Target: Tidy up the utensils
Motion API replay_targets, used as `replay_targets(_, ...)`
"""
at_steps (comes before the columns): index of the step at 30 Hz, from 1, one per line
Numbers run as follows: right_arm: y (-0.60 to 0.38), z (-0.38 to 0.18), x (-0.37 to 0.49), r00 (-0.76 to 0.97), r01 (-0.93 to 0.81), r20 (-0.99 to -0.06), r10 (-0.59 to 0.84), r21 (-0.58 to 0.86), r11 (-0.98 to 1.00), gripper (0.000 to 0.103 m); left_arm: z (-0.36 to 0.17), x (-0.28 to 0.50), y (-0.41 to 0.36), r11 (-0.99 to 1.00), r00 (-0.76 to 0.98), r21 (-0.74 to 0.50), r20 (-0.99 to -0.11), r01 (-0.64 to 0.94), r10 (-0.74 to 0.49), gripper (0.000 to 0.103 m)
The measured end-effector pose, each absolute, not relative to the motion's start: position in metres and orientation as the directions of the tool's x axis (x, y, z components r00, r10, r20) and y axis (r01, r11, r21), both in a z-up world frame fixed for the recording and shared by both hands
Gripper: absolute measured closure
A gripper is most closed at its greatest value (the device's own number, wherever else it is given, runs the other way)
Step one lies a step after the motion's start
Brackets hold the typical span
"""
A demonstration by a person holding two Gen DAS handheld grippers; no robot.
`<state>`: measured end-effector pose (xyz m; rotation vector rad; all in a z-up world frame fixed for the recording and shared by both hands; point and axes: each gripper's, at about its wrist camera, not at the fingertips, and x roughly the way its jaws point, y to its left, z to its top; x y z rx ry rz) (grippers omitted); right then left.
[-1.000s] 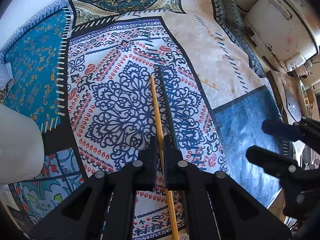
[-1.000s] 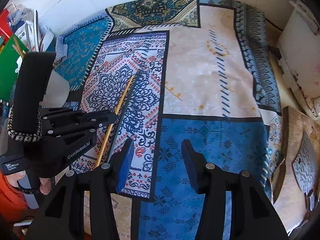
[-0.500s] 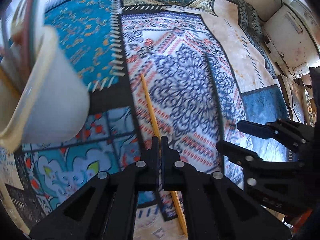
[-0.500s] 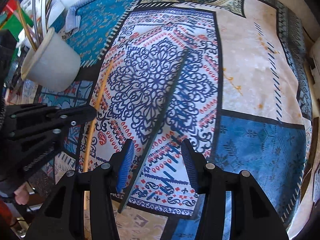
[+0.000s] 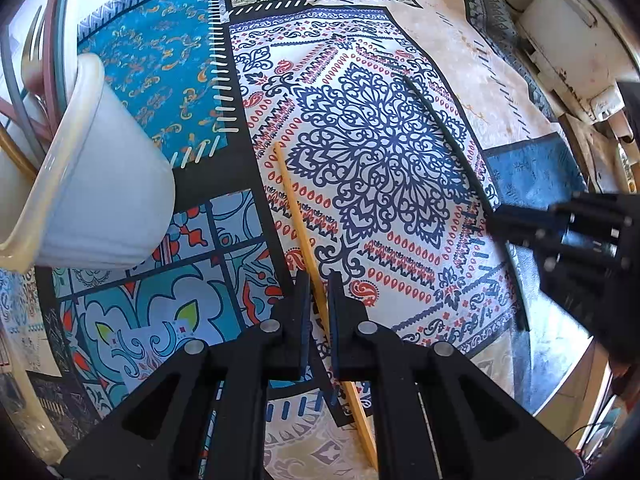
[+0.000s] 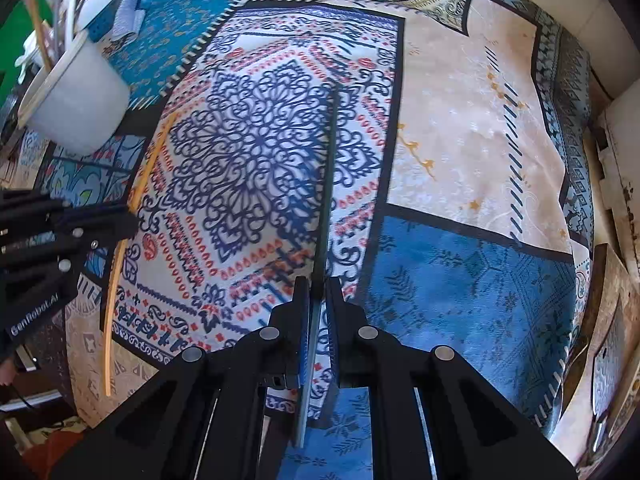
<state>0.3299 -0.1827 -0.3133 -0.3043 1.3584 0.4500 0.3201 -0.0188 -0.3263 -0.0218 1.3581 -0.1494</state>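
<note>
My left gripper [image 5: 319, 284] is shut on a yellow wooden chopstick [image 5: 298, 216] that points forward over the patterned cloth [image 5: 372, 152]. My right gripper [image 6: 319, 292] is shut on a dark grey chopstick [image 6: 329, 168] that also points forward. The dark chopstick [image 5: 448, 136] shows in the left wrist view, running to the right gripper [image 5: 504, 220]. The yellow chopstick [image 6: 140, 184] and left gripper [image 6: 128, 220] show in the right wrist view. A white utensil holder [image 5: 96, 176] with several utensils stands at the left, close to the yellow chopstick's tip.
The white holder [image 6: 76, 108] sits at the cloth's far left corner in the right wrist view. A white appliance [image 5: 568, 28] stands beyond the cloth's far right edge. A wooden board [image 6: 612, 320] lies off the right side. The table's near edge is just below both grippers.
The right gripper has closed on the dark chopstick. The left gripper has swung the yellow chopstick left, toward the white holder, which is now large in its view.
</note>
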Motion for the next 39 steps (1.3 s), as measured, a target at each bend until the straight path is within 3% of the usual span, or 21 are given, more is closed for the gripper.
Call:
replay_targets(15, -0.143, -0.31, 0.362, 0.149, -0.474, -0.975, 0.166, 0.077, 0.877, 0.097, -0.315, 0.328, -0.025, 0.988, 0.234, -0.141, -0.96, 0.059, -0.151, 0.101)
replay_targets(28, -0.161, -0.22, 0.315, 0.339, -0.48, -0.893, 0.297, 0.107, 0.871, 0.098, -0.231, 0.301, -0.021, 0.992, 0.485, -0.125, -0.867, 0.018, -0.118, 0.102)
replay_targets(39, -0.153, -0.157, 0.307, 0.456, -0.528, -0.799, 0.393, 0.112, 0.842, 0.099, -0.161, 0.276, -0.006, 0.992, 0.671, -0.121, -0.738, -0.022, -0.075, 0.103)
